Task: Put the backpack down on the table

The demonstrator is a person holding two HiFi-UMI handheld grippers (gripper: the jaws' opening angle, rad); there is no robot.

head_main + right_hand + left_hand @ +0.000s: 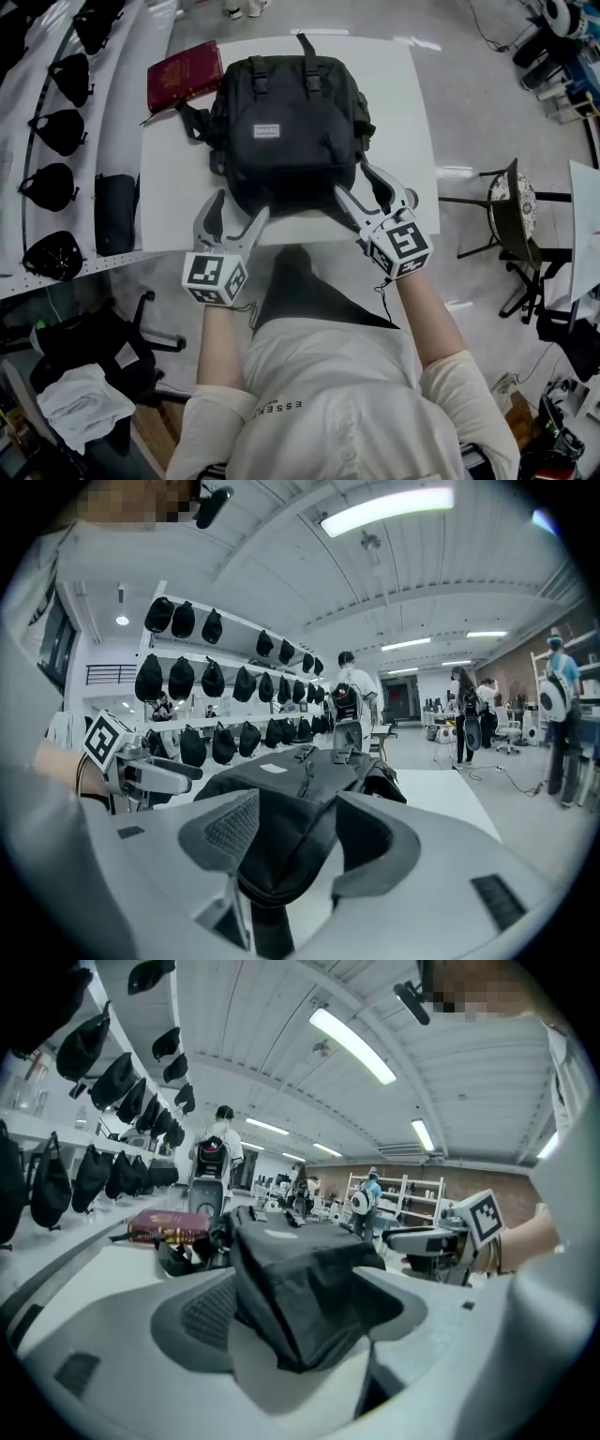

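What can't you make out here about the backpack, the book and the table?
- Backpack label print: head view, too small.
- Backpack underside: all views, hidden by its own body.
- Red book cover lettering: head view, too small; left gripper view, blurred.
- Table legs: head view, hidden under the tabletop.

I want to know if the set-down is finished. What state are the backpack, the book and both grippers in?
backpack: lying flat on the table, front panel up.
red book: closed, flat on the table beside the backpack.
left gripper: open, jaws wide apart around the backpack's near corner.
right gripper: open, jaws wide apart around the backpack's near edge.
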